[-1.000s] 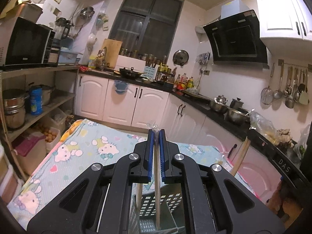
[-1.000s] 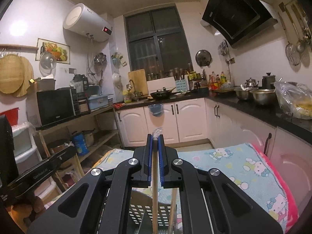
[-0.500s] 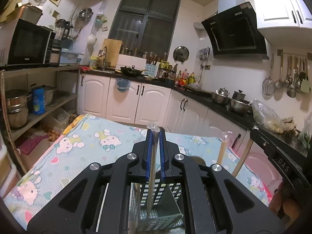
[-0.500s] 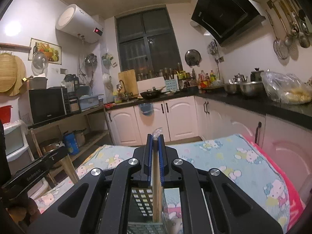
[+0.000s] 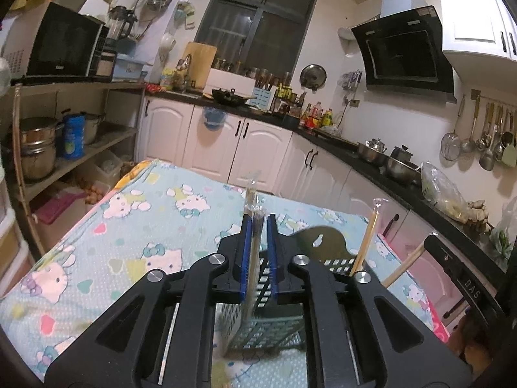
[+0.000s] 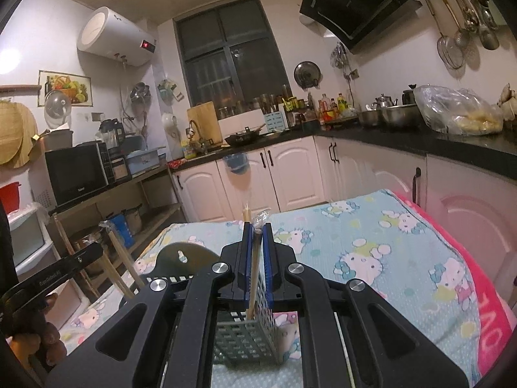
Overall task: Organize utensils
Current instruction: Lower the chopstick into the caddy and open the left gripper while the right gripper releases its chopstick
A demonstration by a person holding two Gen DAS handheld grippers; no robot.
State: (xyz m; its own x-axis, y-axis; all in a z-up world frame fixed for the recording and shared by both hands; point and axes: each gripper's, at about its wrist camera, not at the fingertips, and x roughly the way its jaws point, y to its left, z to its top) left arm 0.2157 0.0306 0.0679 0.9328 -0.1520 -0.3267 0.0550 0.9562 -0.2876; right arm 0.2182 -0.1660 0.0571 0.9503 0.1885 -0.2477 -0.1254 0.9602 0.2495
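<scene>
A grey perforated utensil basket (image 5: 268, 329) with a rounded hanging tab stands on the Hello Kitty tablecloth (image 5: 155, 226), just under both grippers. My left gripper (image 5: 257, 239) has a wrapped pair of chopsticks (image 5: 253, 203) between its blue pads. Its jaws are opening, a thin dark gap shows beside the sticks, and their lower end is inside the basket. My right gripper (image 6: 257, 252) is shut on another wrapped pair of chopsticks (image 6: 255, 268), whose lower end reaches into the basket (image 6: 245, 339).
White cabinets under a black counter (image 5: 371, 165) with pots and a plastic bag run along the back and right. Open shelves with a microwave (image 5: 64, 45) stand at the left. A hand (image 6: 35, 339) holds the other gripper's handle at the left edge.
Both grippers have sunk toward the table and the basket now shows fully below them. The chopsticks' lower ends have gone down into it. The left pads have parted slightly.
</scene>
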